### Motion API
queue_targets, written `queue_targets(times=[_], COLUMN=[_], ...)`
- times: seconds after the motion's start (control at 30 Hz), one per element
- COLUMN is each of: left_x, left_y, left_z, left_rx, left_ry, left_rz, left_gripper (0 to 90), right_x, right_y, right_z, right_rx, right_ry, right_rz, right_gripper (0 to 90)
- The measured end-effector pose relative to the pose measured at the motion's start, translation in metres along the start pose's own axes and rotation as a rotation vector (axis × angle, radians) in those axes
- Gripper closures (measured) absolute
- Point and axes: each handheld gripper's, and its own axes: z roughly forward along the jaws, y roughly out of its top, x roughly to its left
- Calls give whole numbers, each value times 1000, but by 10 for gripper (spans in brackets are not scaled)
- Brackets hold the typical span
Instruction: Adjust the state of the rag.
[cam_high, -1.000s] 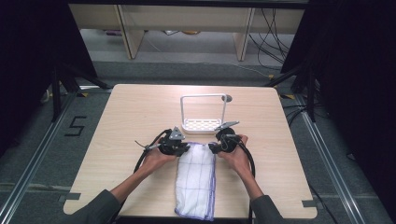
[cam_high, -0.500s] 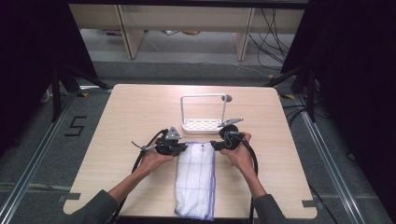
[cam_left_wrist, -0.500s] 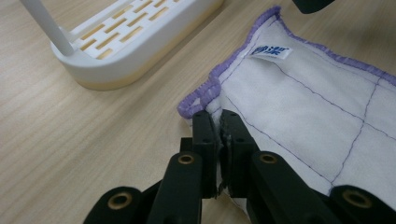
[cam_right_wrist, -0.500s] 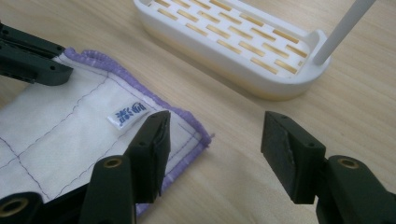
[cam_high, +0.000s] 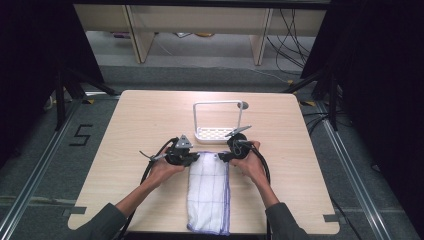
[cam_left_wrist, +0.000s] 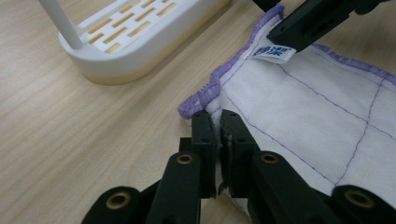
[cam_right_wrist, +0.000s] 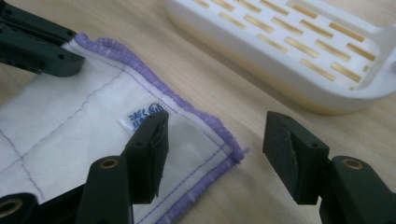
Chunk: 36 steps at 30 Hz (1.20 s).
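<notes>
A white cloth (cam_high: 209, 192) with purple edging and a thin grid lies folded lengthwise on the table, running toward the front edge. My left gripper (cam_high: 192, 158) is at its far left corner, shut on the cloth's corner (cam_left_wrist: 215, 100), the jaws pinching the fabric just behind the purple hem. My right gripper (cam_high: 223, 156) is at the far right corner and stands open: one jaw rests over the cloth (cam_right_wrist: 84, 126) next to its blue label (cam_right_wrist: 142, 115), the other over bare wood beyond the hem.
A white slotted rack (cam_high: 216, 133) with an upright wire handle stands just beyond the cloth, close to both grippers, also seen as the rack (cam_left_wrist: 140, 35) and rack (cam_right_wrist: 299, 51). The wooden table (cam_high: 135, 120) spreads to the left and right.
Both grippers have barely moved; the hands and the cloth hold the same place at the cloth's far edge.
</notes>
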Motion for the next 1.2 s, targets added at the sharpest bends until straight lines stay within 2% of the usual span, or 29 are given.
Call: queue_targets(times=[0.07, 0.2, 0.27, 0.3, 0.33, 0.4, 0.43, 0.47, 0.5, 0.57, 0.67, 0.7, 0.73, 0.77, 0.93, 0.97, 1.03, 1.07, 1.1, 1.13, 1.2], left_x=[1, 2, 2, 2, 2, 2, 2, 1, 2, 2, 3, 3, 3, 3, 3, 1, 2, 2, 1, -1, -1], left_y=[0, -1, -1, -1, -1, -1, -1, -1, -1, 0, -1, -1, -1, 0, 3, 4, 5, 5, 5, 6, 7], left_z=[0, 2, 2, 2, 2, 2, 2, 2, 2, 2, 2, 2, 2, 1, -3, -4, -5, -6, -6, -5, -7], left_rx=[0, 0, 0, -1, 0, 0, 0, 0, -1, 2, 2, 1, -1, -5, -28, -40, -38, -33, -35, -55, -56], left_ry=[-1, -7, 2, 2, 2, -5, -5, -5, -5, -9, -13, -14, -15, -18, -30, -25, -28, -30, -30, -32, -39], left_rz=[-8, -10, -11, -11, -12, -15, -17, -17, -15, -17, -20, -21, -24, -29, -39, -57, -45, -35, -37, -59, -56], left_gripper=[840, 833, 833, 832, 832, 831, 831, 831, 830, 831, 833, 835, 836, 838, 847, 849, 851, 851, 851, 852, 854], right_x=[2, 2, 2, 3, 3, 5, 5, 8, 9, 11, 10, 9, 10, 10, 14, 15, 18, 18, 19, 19, 20], right_y=[0, 0, 0, -1, -1, -1, -2, -2, -2, -2, -3, -4, -5, -5, -4, -4, -3, -4, -4, -3, -4], right_z=[2, 6, 6, 6, 8, 6, 6, 6, 6, 5, 6, 7, 6, 5, -4, -8, -13, -13, -14, -18, -20], right_rx=[34, 46, 41, 42, 37, 39, 32, 42, 34, 42, 19, -3, 3, -4, -52, -53, -56, -80, -87, -72, -85], right_ry=[1, -5, -20, -15, -14, -28, -20, -25, -7, -2, 28, 36, 35, 46, 31, 40, 42, 41, 45, 48, 46], right_rz=[13, 35, 10, 15, 0, 8, 1, 33, 18, 38, 18, 13, 13, 3, -20, -19, -14, -26, -25, -34, -42], right_gripper=[416, 418, 428, 437, 444, 476, 498, 525, 565, 624, 766, 793, 810, 820, 834, 834, 835, 835, 835, 836, 836])
